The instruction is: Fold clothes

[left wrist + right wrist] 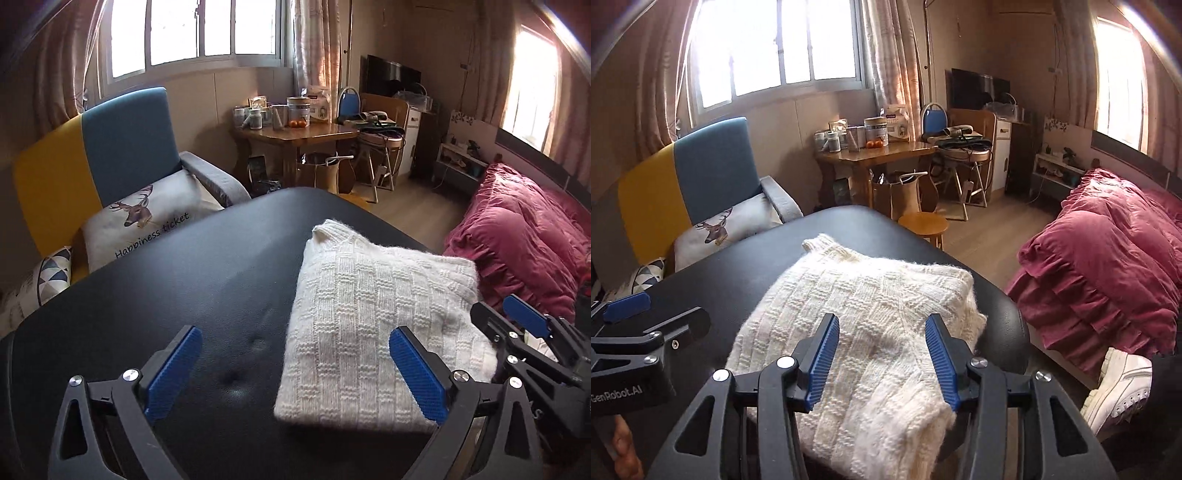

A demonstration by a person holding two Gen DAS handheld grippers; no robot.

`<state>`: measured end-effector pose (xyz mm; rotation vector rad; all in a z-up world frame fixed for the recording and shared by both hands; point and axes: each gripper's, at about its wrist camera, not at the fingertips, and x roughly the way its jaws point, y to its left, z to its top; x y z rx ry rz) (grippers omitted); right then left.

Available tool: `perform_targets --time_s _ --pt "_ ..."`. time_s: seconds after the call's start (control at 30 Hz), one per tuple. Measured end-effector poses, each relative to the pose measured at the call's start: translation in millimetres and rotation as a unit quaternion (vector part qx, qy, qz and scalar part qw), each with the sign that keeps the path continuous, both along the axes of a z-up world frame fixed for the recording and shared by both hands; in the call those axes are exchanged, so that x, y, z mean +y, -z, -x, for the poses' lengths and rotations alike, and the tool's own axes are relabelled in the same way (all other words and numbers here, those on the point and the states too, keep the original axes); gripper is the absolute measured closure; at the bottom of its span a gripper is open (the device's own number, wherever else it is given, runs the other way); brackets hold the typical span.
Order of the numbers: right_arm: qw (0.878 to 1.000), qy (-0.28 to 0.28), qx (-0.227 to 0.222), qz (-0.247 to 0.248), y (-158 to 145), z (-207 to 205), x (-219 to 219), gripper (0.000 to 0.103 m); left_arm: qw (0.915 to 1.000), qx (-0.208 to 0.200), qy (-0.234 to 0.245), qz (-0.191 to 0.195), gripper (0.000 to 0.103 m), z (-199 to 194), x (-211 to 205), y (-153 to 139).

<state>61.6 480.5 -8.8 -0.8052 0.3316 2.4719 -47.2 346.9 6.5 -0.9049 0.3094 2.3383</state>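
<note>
Item: cream knitted sweater (373, 325), basket-weave pattern, folded into a thick rectangular bundle, lying on a black padded table (177, 295) toward that table's right-hand side, its ribbed collar end pointing away from the cameras. Left gripper (295, 373): jaws spread wide, holding nothing; the left blue pad sits over bare black tabletop, the right blue pad over the near left part of the sweater, so the sweater's left edge falls between the two fingers. Whether the right pad touches the knit cannot be told. Right gripper (882, 354): jaws parted, less widely than the left pair, both blue pads positioned over the near end of the folded bundle, with a band of knit showing between them; nothing is pinched. In the left wrist view the right gripper appears at the sweater's right near corner; in the right wrist view the left gripper appears at the left border, beside the sweater. Surroundings: blue and yellow armchair (92, 155) with a deer-print cushion (147, 218) behind the table; a bed with a crimson quilt (1108, 266) to the right; a round wooden stool (923, 225) beyond the table's far edge; a white sneaker (1119, 387) at lower right.
</note>
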Motion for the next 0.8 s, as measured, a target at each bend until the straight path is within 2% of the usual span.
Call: perform_targets --time_s 0.3,0.57,0.67,0.8 --pt "0.999 -0.038 -0.001 -0.003 -2.1 -4.1 -29.2 0.053 0.9973 0.063 -0.034 -0.018 0.001 -37.9 -38.3 -49.6" --pt "0.999 -0.053 -0.008 -0.003 0.4 -6.3 -40.1 0.054 0.9986 0.030 0.000 -0.044 0.001 -44.2 -45.4 -70.2" --pt "0.998 -0.054 -0.011 0.001 3.4 -6.6 -40.1 0.054 0.9990 0.018 0.002 -0.040 0.001 -43.2 -42.1 -69.4" --pt "0.998 -0.054 -0.017 0.006 8.1 -6.6 -38.1 0.054 0.9992 0.030 -0.007 -0.026 0.001 -44.0 -39.0 -63.6"
